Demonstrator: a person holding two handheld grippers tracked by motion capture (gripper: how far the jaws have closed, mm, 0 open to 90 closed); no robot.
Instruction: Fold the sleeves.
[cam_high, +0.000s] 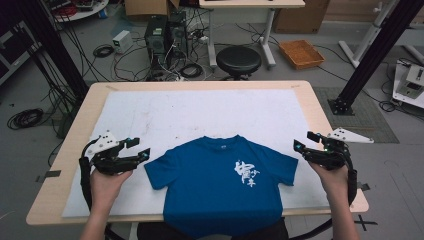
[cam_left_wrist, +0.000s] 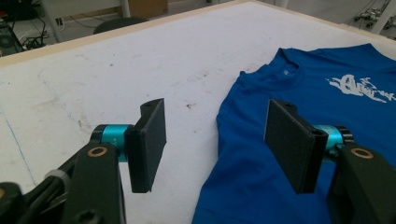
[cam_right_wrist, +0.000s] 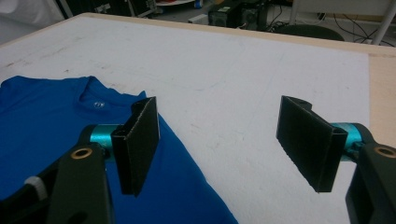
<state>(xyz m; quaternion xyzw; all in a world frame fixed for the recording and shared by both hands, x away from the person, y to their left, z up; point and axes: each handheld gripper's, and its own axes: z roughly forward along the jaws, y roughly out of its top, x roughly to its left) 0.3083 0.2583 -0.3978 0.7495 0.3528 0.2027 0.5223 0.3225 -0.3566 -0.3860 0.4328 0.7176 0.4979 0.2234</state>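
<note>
Blue T-shirt (cam_high: 220, 182) lying flat at lower centre of the high view, between the left gripper (cam_high: 141, 150) and right gripper (cam_high: 303, 141), both released and empty, on a white mat (cam_high: 200, 110) covering the wooden table (cam_high: 320, 107); cluttered lab floor beyond.

A lab: computer towers (cam_high: 165, 32), tangled cables (cam_high: 102, 50), black rig frames (cam_high: 372, 55).

The left gripper (cam_left_wrist: 215, 149) holds its black fingers (cam_left_wrist: 148, 142) apart above the white surface (cam_left_wrist: 116, 65), beside a blue cotton T-shirt (cam_left_wrist: 261, 186).
</note>
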